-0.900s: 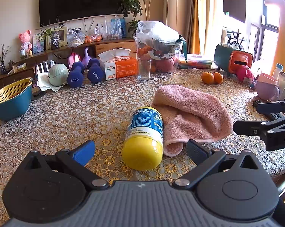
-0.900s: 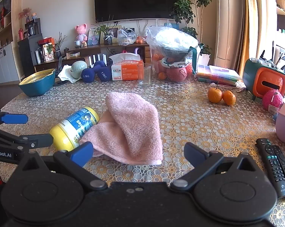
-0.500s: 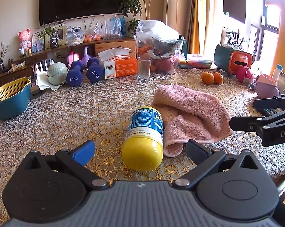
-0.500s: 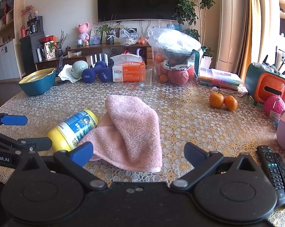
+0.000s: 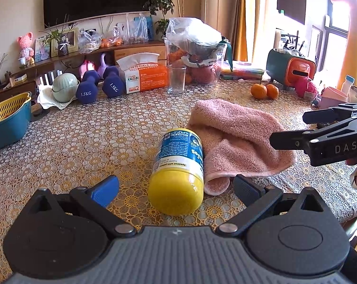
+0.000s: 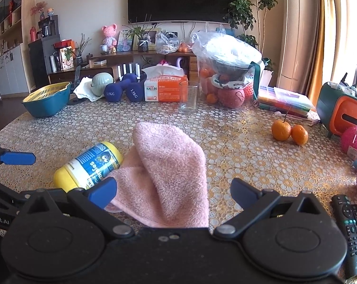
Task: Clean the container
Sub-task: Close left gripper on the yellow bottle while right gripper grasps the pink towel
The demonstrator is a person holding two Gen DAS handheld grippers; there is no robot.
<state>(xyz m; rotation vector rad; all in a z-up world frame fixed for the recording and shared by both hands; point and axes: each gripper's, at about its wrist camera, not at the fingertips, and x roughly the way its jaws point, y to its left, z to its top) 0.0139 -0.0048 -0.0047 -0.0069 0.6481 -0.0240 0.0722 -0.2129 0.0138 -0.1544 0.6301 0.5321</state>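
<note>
Both rigs have crept forward slightly since 0.9 s ago; nothing on the tabletop [image 5: 71, 142] has shifted. Left tongs [image 5: 176, 187] spread wide, empty. Right tongs [image 6: 173, 188] likewise spread, empty.

Container [image 5: 178, 165]: one yellow jar with a blue label, lying on its side. Seen from the left wrist, its long axis runs straight away from the left tongs, yellow end nearest, sitting centred between the spread jaws. Left hand is clearly the nearer one. From the right wrist the jar is off to the left, axis diagonal.

Towel [image 6: 169, 172]: one, pink, folded, touching the jar's right flank, directly ahead of the right tongs.

Likely split: left grabs jar, right grabs towel.

Other counts: two oranges [image 6: 289, 132], two dumbbells [image 5: 97, 87], one glass [image 6: 189, 97], one remote [image 6: 352, 232].
</note>
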